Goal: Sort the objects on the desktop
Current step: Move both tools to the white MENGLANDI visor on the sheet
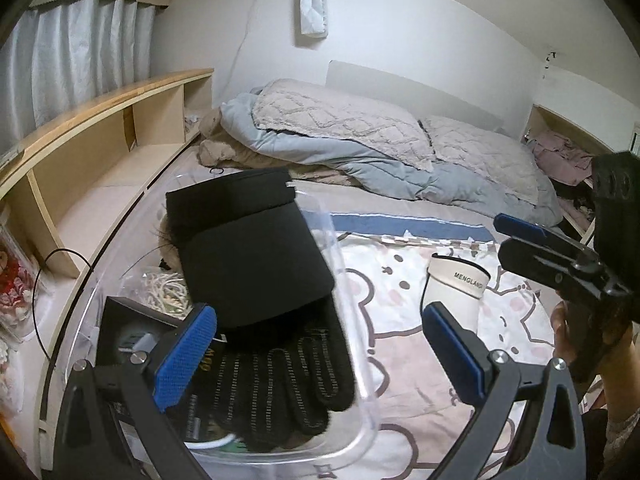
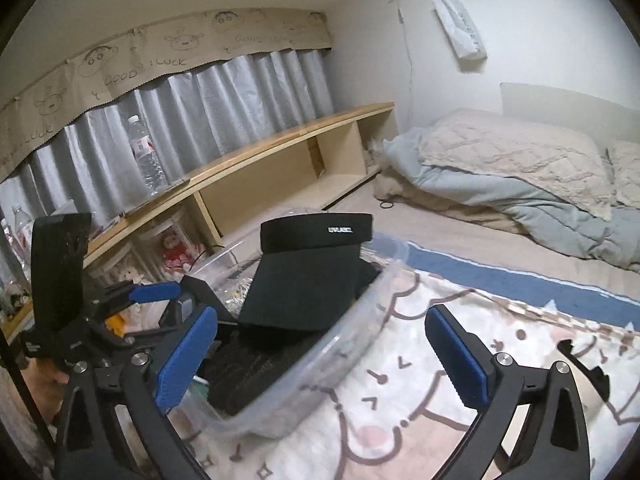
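Two visors: one black point(image 1: 248, 256) (binned), one white point(image 1: 460, 288).

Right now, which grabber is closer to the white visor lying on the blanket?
Probably the left. The white visor lies just beyond the left gripper, beside its right finger. The right gripper hangs above and to the side of it, open and empty.
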Demonstrator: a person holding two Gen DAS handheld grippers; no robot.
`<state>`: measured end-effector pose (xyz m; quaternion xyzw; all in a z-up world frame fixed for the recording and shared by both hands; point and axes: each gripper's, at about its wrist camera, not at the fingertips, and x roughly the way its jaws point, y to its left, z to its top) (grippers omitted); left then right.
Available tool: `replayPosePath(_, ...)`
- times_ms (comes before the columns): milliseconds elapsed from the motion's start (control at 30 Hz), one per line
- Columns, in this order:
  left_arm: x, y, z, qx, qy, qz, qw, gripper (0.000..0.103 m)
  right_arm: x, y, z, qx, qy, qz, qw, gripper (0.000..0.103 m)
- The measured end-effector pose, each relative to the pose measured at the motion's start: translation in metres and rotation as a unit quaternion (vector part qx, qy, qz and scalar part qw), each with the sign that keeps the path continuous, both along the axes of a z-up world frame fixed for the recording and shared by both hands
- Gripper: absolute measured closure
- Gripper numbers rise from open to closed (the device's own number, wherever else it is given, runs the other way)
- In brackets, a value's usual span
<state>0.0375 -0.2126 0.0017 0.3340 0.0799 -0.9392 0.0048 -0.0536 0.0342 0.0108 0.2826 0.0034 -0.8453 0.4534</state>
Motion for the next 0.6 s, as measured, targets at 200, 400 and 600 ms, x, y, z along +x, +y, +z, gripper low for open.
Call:
replayPosePath(200,0.004,0.032,0.006,-0.011,0.022,-0.003,0.9997,0.000,0.009,0.039,0.005,-0.001,0.041,-0.043,0.998,0.000)
replayPosePath(400,-0.001,0.072,0.008,-0.025,0.035,-0.015,0.9990,0.000,0.016,0.084,0.008,0.001,0.057,-0.075,0.996,0.000)
replayPosePath(600,-0.009,0.113,0.010,-0.029,0.060,-0.039,0.9970,0.000,0.021,0.130,0.005,0.028,0.080,-0.120,0.989,0.000)
